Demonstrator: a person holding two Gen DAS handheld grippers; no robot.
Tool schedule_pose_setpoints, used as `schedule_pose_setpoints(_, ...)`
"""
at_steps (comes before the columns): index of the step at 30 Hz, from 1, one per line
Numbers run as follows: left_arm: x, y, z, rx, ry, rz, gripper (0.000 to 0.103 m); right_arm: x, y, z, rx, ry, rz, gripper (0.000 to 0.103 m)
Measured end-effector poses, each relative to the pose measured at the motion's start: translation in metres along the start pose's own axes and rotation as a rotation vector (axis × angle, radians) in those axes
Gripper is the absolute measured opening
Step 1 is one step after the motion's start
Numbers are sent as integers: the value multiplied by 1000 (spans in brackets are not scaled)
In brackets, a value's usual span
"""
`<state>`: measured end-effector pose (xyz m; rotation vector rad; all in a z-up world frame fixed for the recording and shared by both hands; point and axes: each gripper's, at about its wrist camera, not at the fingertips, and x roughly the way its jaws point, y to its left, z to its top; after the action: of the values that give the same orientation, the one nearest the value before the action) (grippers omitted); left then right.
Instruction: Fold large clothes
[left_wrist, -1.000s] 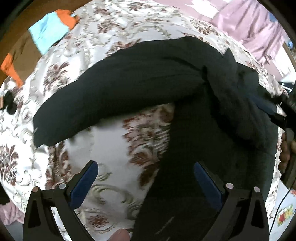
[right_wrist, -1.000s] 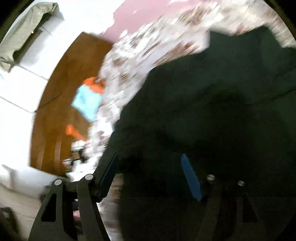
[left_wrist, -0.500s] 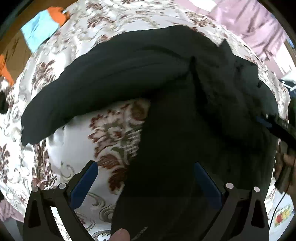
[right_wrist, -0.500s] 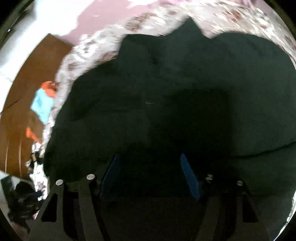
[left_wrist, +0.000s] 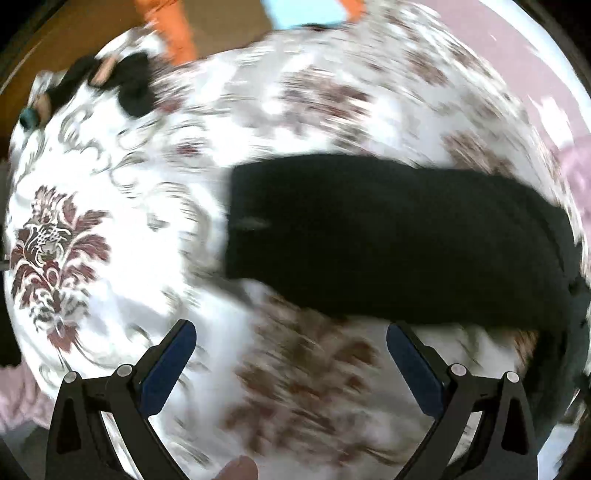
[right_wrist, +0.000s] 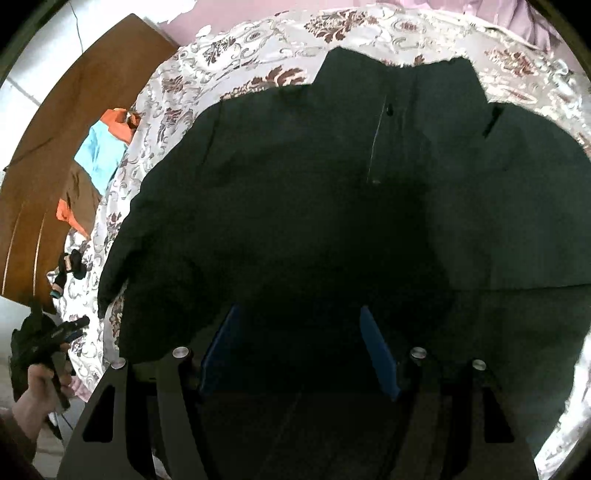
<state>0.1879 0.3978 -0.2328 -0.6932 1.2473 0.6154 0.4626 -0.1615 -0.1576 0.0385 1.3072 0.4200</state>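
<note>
The left tongs (left_wrist: 291, 365), wide and empty, have swung left off the dark coat (right_wrist: 332, 206) toward its sleeve (left_wrist: 369, 236), while the right tongs (right_wrist: 299, 350) hover half-open over it.

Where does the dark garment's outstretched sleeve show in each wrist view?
Left wrist: the sleeve crosses the middle, blurred, its cuff pointing left.
Right wrist: the sleeve runs down the left side of the dark garment.
Shared landmark: the small black item on the patterned bedspread.
</note>
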Motion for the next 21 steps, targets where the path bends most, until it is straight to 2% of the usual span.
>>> schedule_pose_setpoints(3,15,44,23,-45,-8,-44,103,-4,15,-2,6,24,-36,63)
schedule_pose_setpoints(6,38,63,41,-32,17,-103,103,-1,39,-2,28,43,-46,63)
schedule_pose_setpoints(7,48,66,47,-20,37,-141,102,-1,45,-3,36,43,-48,63)
schedule_pose_setpoints(10,70,66,56,0,86,-210,89,-1,62,-3,59,39,-53,63)
schedule_pose_setpoints(13,87,68,65,0,120,-265,89,-1,83,0,61,39,-58,63)
schedule_pose_setpoints(18,96,65,71,-7,126,-347,86,-9,108,3,46,25,-59,63)
schedule_pose_setpoints(19,97,64,72,0,130,-355,78,-11,110,4,46,22,-58,63)
schedule_pose_setpoints(20,99,61,73,4,136,-364,66,-13,113,4,48,13,-53,63)
schedule_pose_setpoints(21,100,58,74,8,147,-380,60,-14,116,5,48,5,-44,63)
